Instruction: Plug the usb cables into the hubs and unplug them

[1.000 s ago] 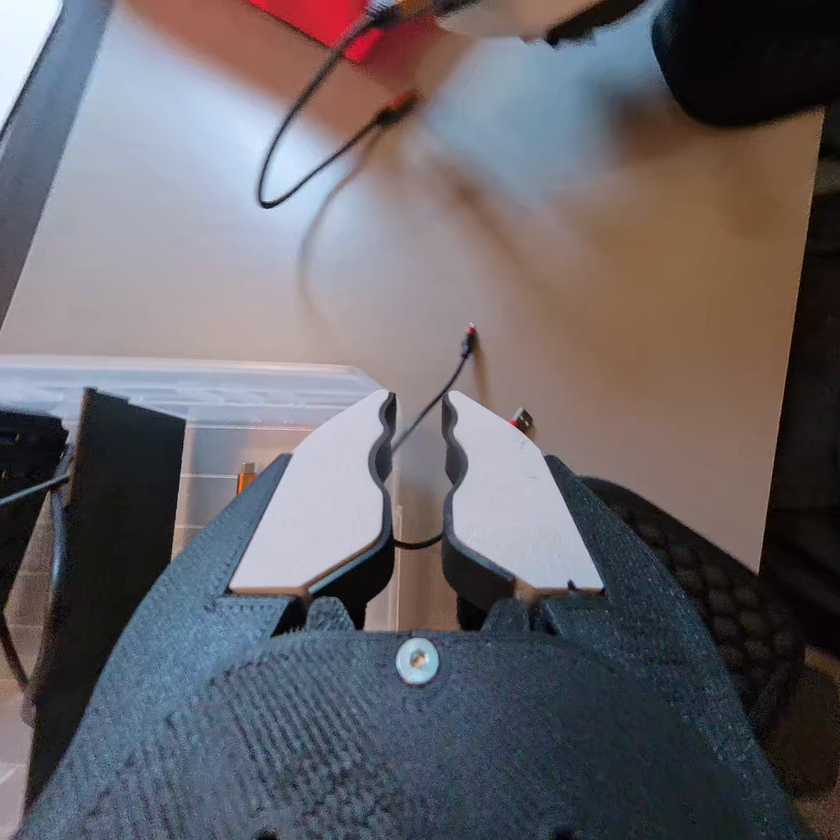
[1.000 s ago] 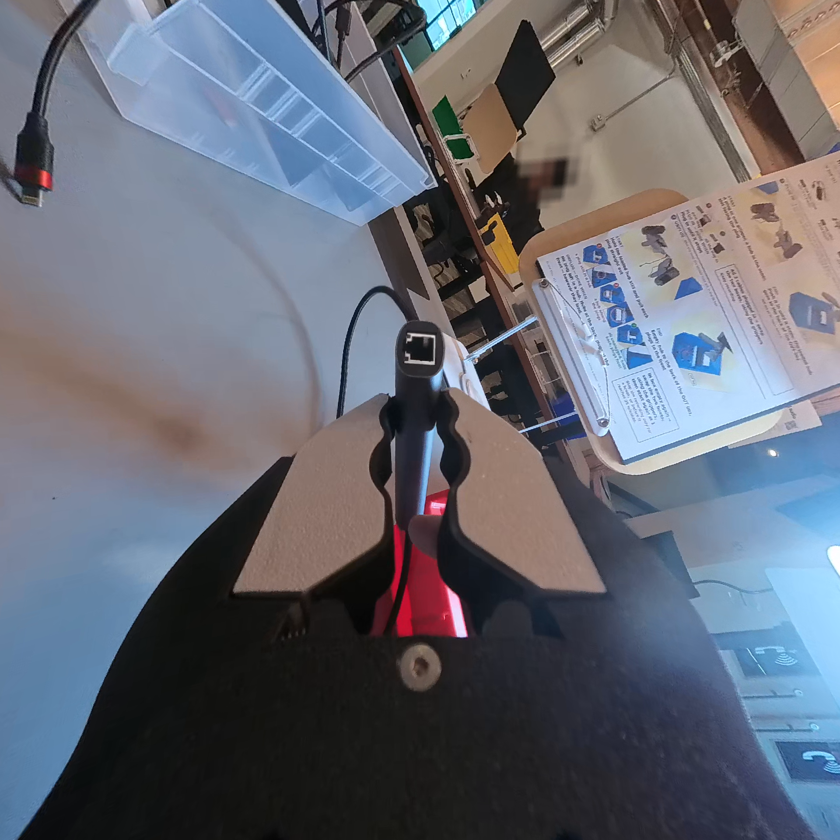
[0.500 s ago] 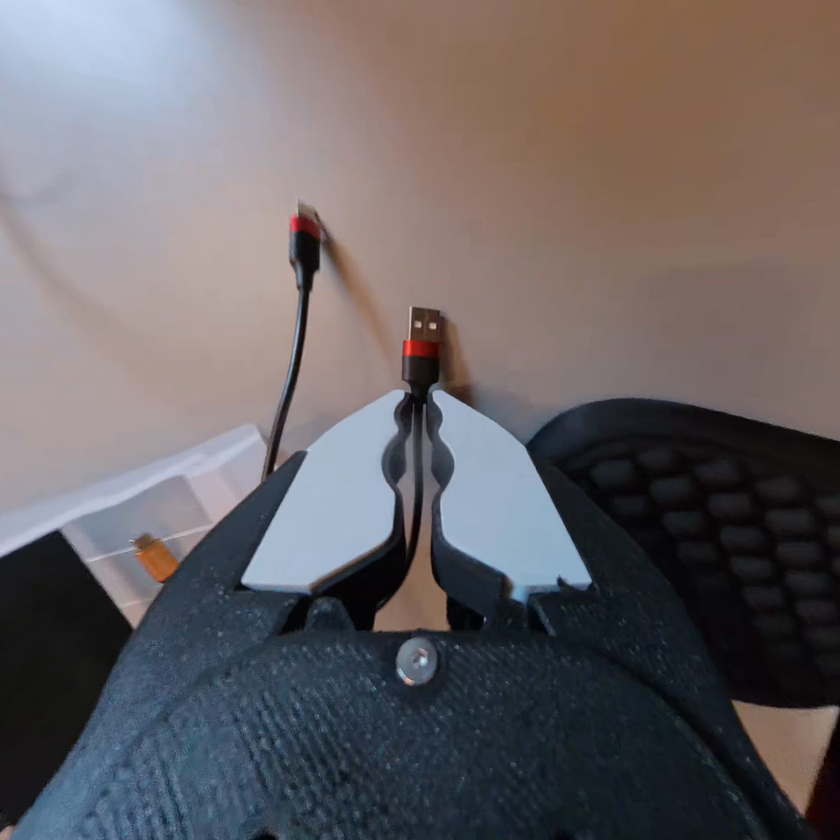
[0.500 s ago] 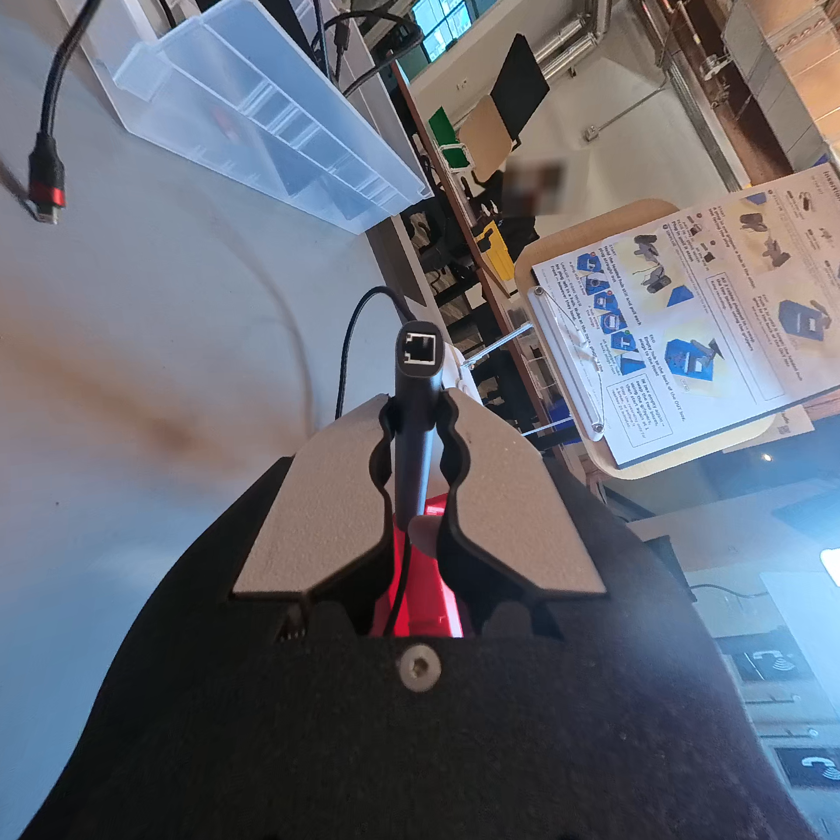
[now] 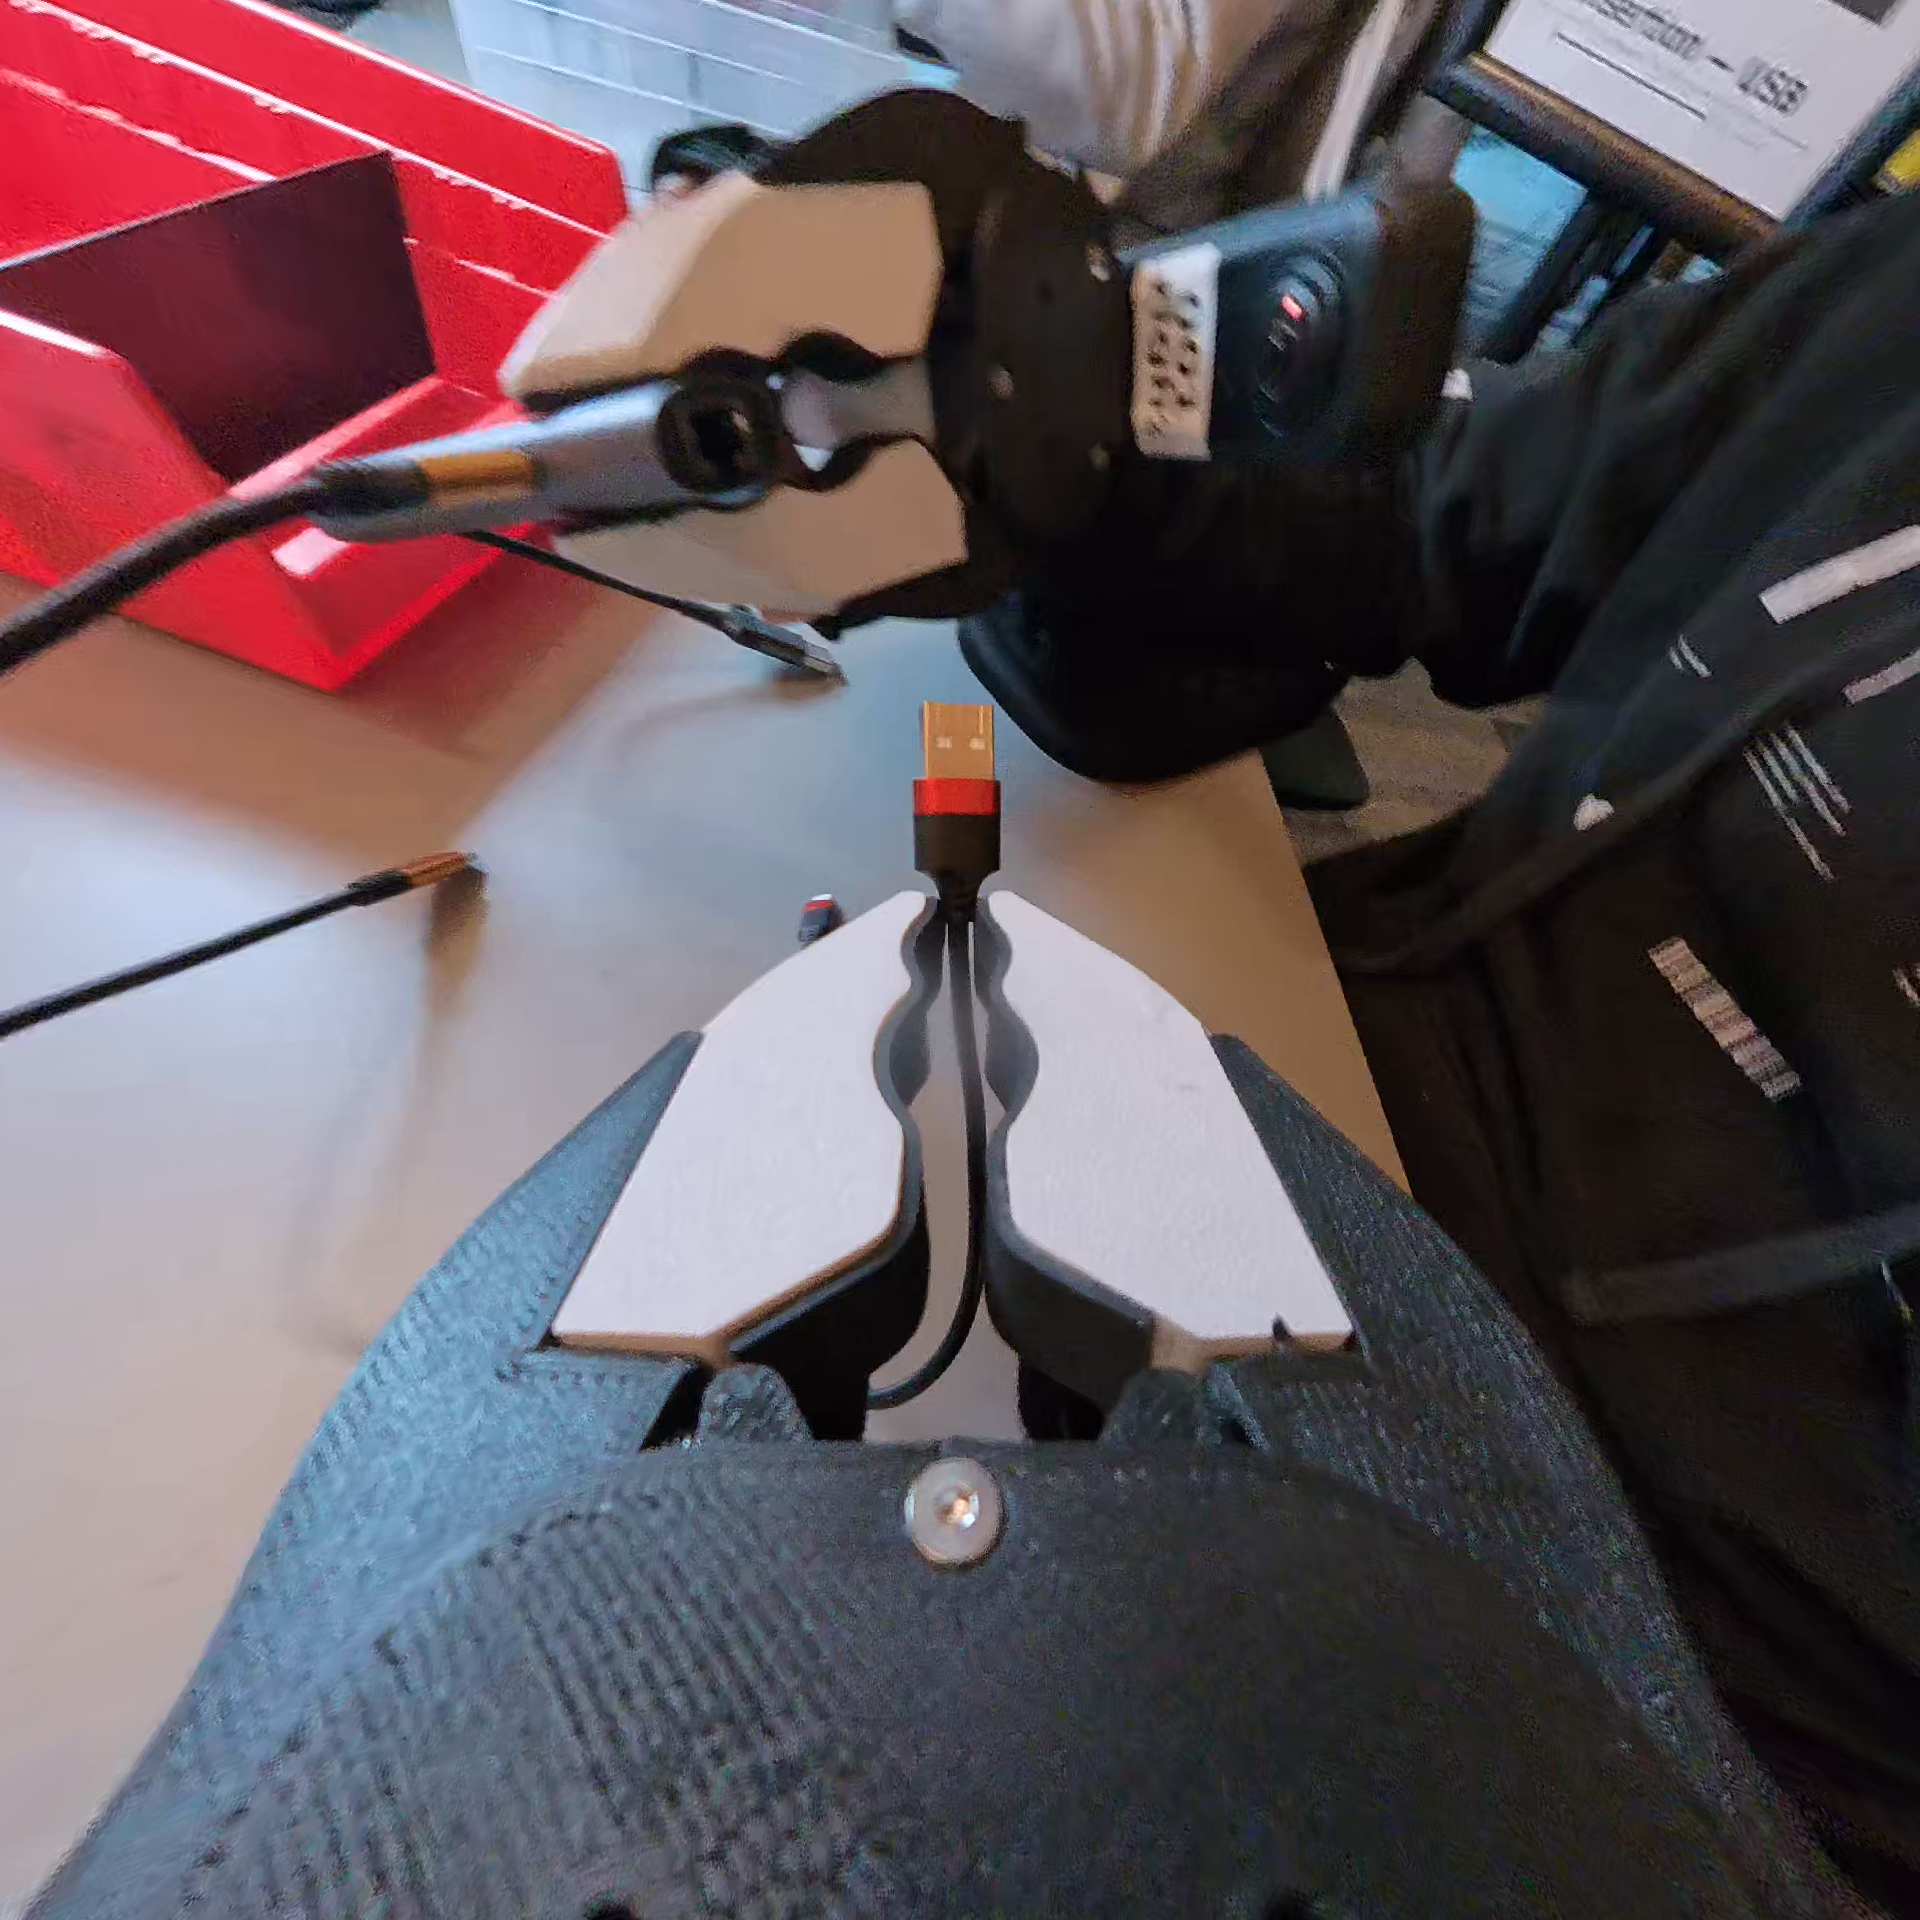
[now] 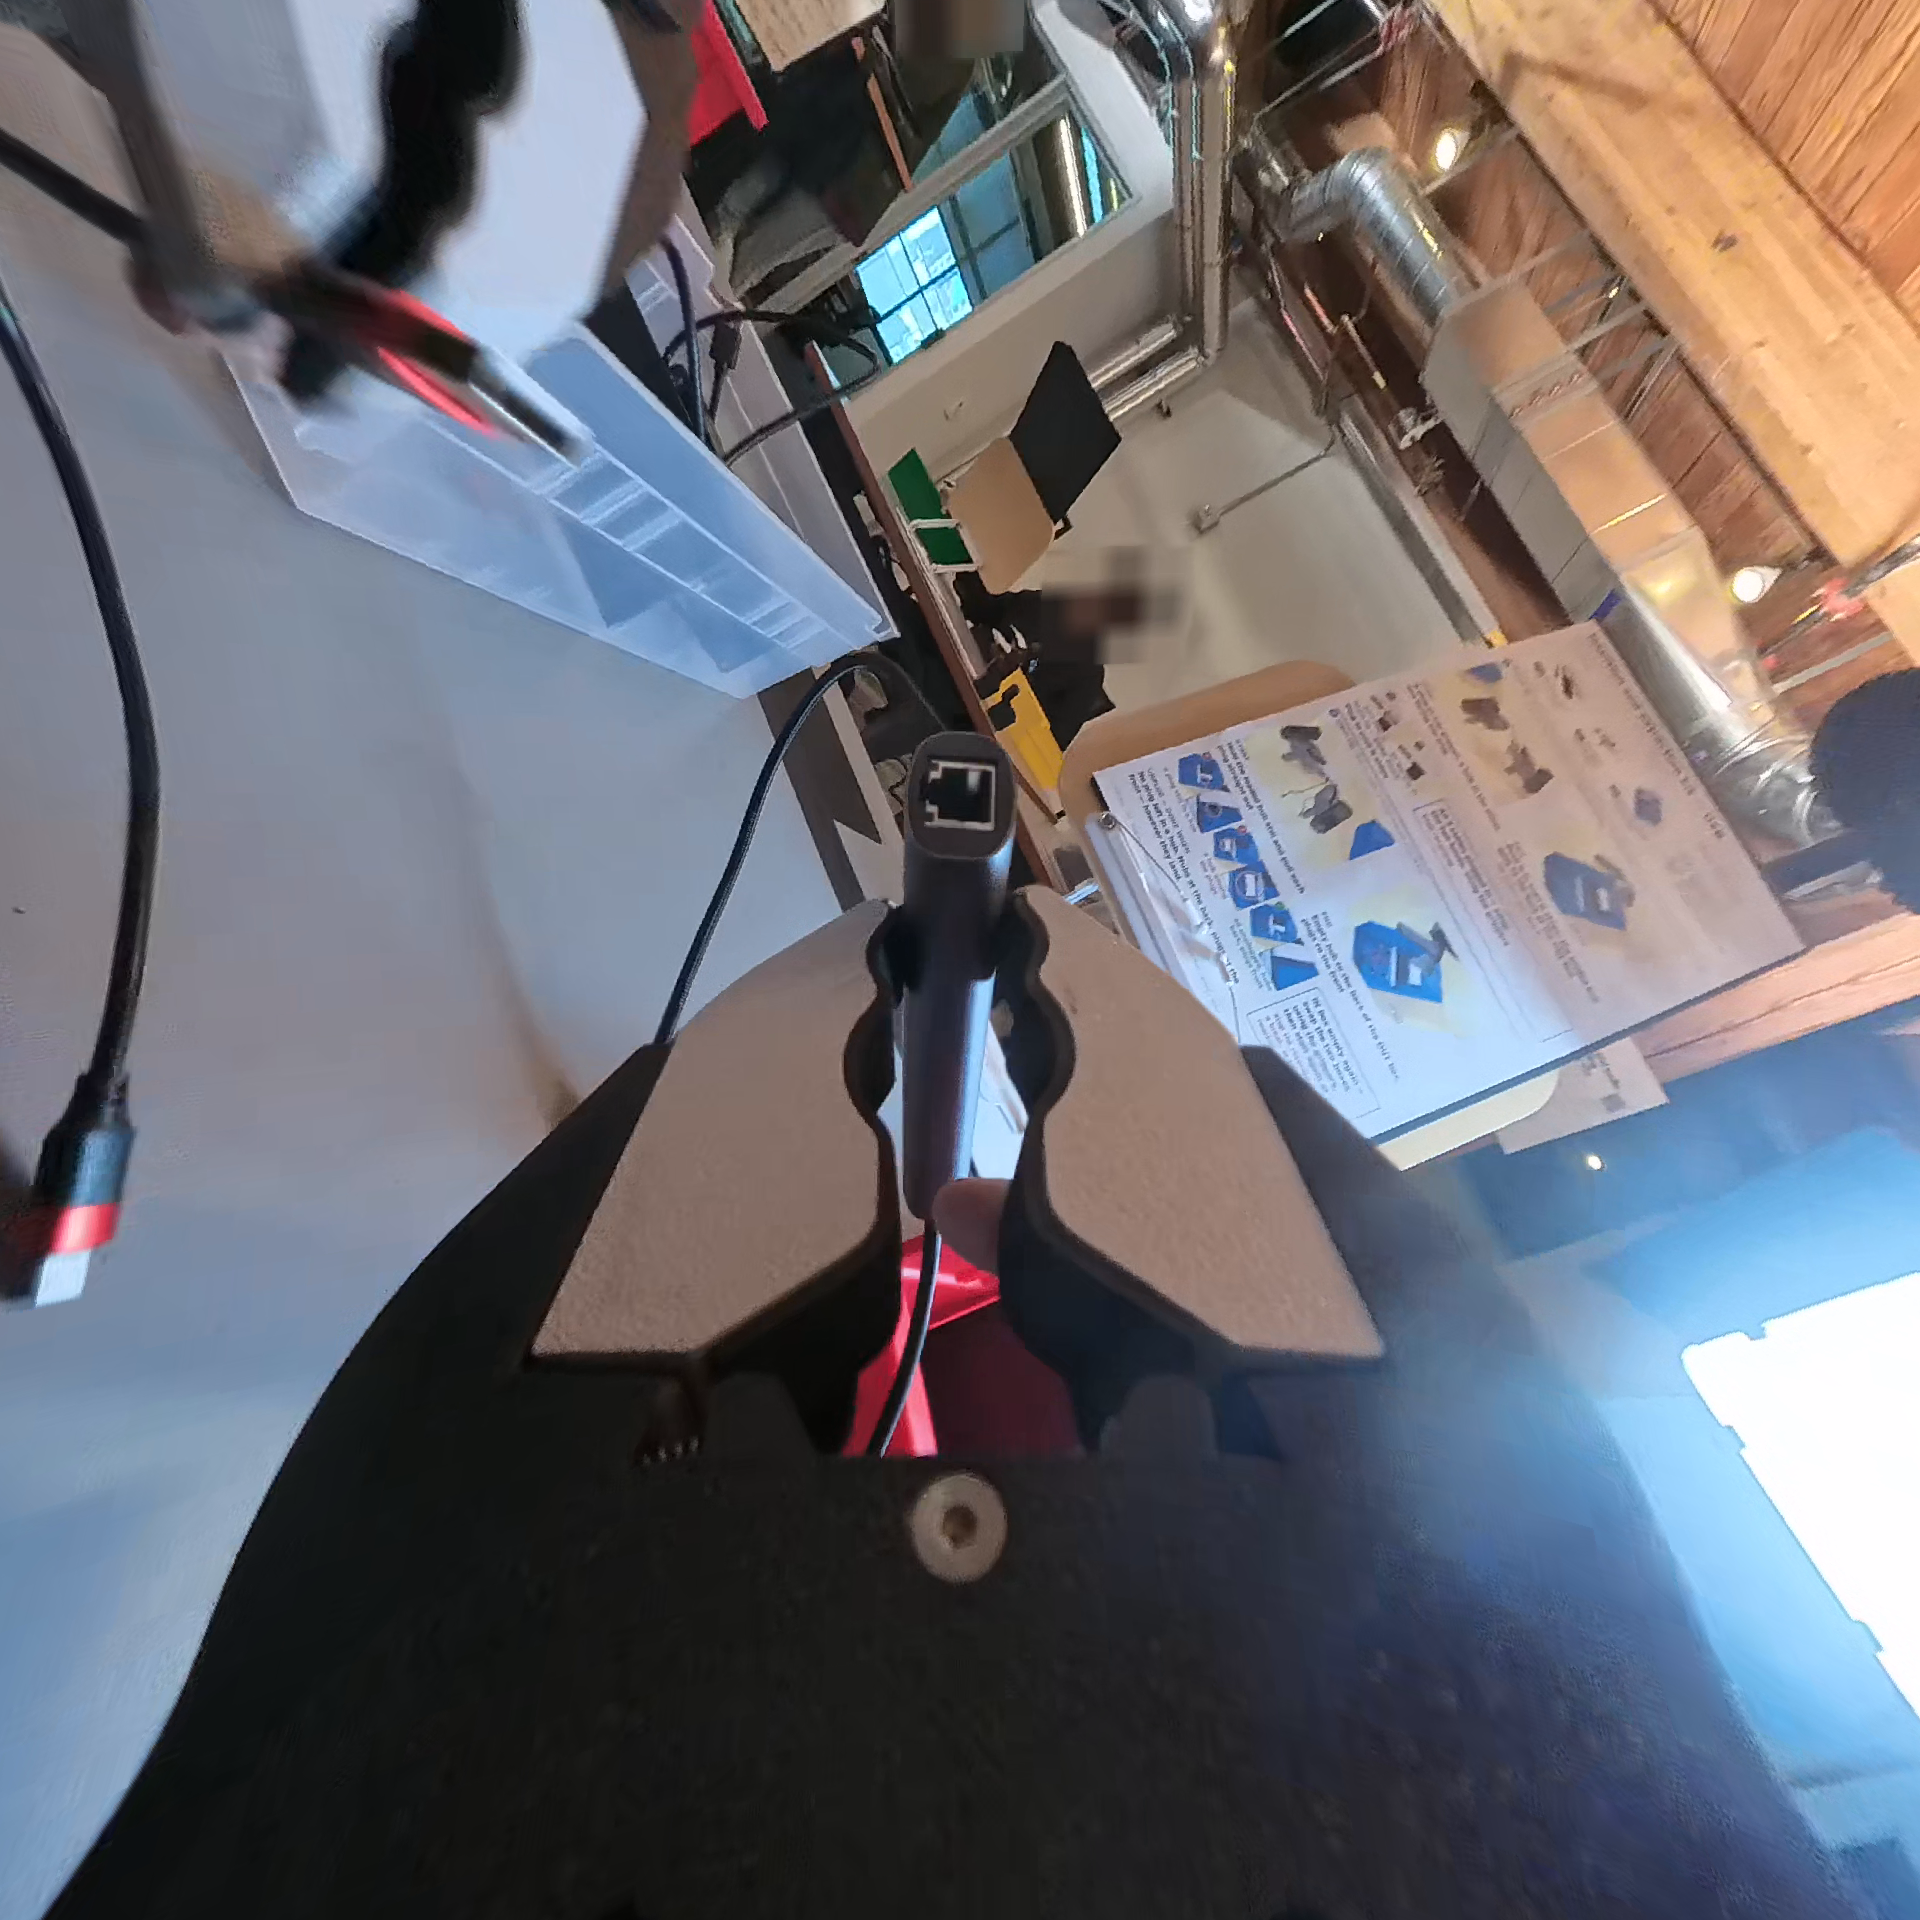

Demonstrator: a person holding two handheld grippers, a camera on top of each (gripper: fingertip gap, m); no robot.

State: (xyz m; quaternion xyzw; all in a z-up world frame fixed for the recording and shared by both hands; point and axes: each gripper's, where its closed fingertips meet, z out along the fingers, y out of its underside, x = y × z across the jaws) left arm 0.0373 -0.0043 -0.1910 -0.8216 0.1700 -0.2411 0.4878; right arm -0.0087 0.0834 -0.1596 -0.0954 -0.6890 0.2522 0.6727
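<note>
My left gripper (image 5: 956,906) is shut on a thin black USB cable just behind its plug. The red-banded USB-A plug (image 5: 956,774) sticks out ahead of the fingertips, above the table. My right gripper (image 6: 951,920) is shut on a dark grey hub (image 6: 951,966), with the hub's network-port end pointing forward. In the left wrist view the right gripper (image 5: 540,457) holds the hub (image 5: 582,468) sideways above and beyond the plug, a gap between them. In the right wrist view the left gripper (image 6: 301,281) is blurred at the upper left, with its plug (image 6: 436,353).
A red bin (image 5: 208,312) stands at the far left of the tan table (image 5: 312,1143). The hub's own plug (image 5: 790,646) hangs below it. A loose copper-tipped cable end (image 5: 416,871) lies at the left. A clear organiser box (image 6: 623,540) and a red-banded cable end (image 6: 78,1195) are on the table. The left gripper's tips are roughly 11 cm from the right gripper's.
My left gripper closed on the cable, then lifted and swung up with the plug toward the right gripper and the red bin. The right gripper keeps its hold on the hub.
</note>
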